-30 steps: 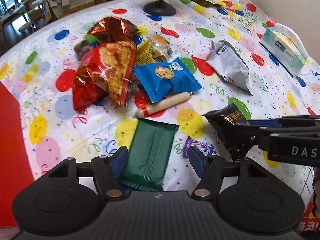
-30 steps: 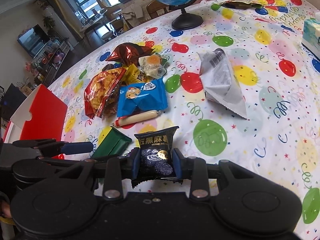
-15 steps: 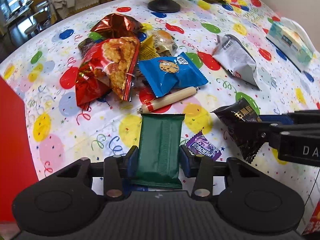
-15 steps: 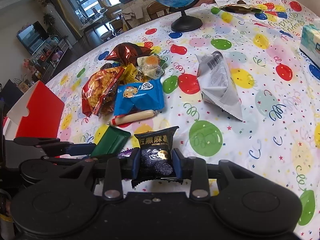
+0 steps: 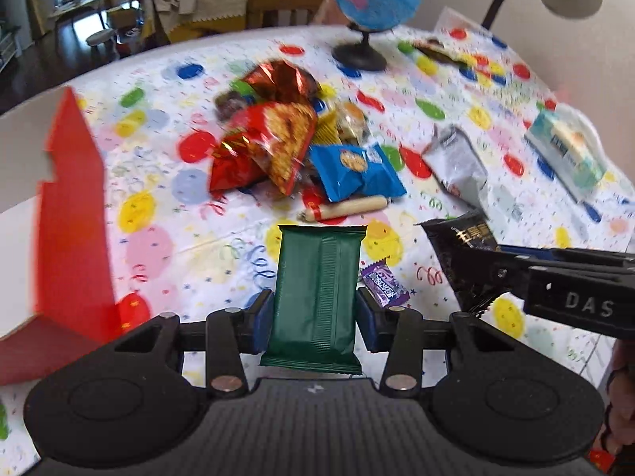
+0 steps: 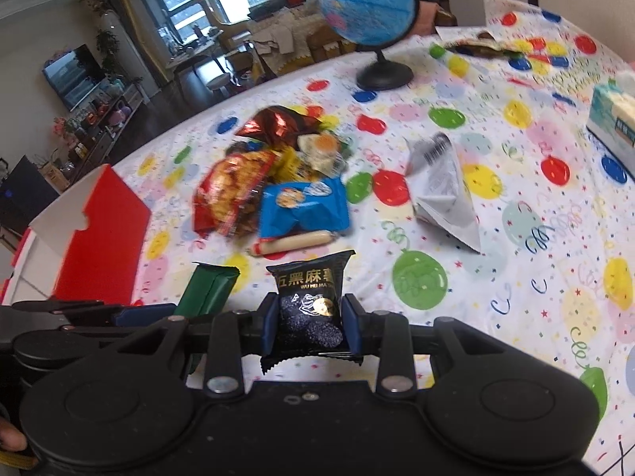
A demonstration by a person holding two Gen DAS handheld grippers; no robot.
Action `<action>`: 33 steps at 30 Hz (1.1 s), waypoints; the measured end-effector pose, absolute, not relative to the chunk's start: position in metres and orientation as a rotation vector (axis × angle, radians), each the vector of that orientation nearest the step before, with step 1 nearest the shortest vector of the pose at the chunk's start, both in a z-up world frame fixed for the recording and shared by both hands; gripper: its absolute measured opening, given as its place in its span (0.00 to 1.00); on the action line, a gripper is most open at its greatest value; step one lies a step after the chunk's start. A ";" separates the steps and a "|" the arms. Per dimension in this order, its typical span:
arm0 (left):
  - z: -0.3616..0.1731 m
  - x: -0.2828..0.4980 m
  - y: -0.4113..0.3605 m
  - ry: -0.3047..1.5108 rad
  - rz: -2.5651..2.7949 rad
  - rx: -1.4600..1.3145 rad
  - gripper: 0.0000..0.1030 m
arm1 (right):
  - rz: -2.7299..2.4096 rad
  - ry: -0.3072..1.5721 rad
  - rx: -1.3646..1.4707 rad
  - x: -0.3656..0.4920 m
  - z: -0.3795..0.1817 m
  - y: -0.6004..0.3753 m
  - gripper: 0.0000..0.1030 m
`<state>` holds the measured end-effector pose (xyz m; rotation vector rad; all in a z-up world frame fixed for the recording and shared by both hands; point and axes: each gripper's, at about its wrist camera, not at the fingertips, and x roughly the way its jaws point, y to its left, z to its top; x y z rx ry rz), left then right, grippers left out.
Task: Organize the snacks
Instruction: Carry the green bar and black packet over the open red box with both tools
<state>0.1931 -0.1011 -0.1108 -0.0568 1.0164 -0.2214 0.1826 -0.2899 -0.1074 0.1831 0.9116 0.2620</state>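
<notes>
Each hand has one snack lifted clear of the table (image 6: pixel 555 206): the left gripper (image 5: pixel 315 319) is clamped on a green wafer pack (image 5: pixel 317 293), the right gripper (image 6: pixel 309 323) on a black sesame packet (image 6: pixel 309 301). The red box (image 6: pixel 99 238) sits at the table's left edge. The snack pile (image 6: pixel 270 182) mid-table is untouched, so most sorting remains.

Surface (image 5: pixel 206 238) showing white cloth with multicoloured balloons and confetti; wafer packet (image 5: pixel 317 297) showing plain dark green; sesame snack packet (image 6: pixel 309 301) showing black with gold lettering; box (image 6: pixel 103 238) showing red outside, white inside.
</notes>
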 end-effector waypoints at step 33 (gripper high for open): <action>-0.036 0.146 0.100 0.841 0.206 -0.155 0.42 | 0.664 0.798 -0.101 0.207 -0.050 -0.054 0.31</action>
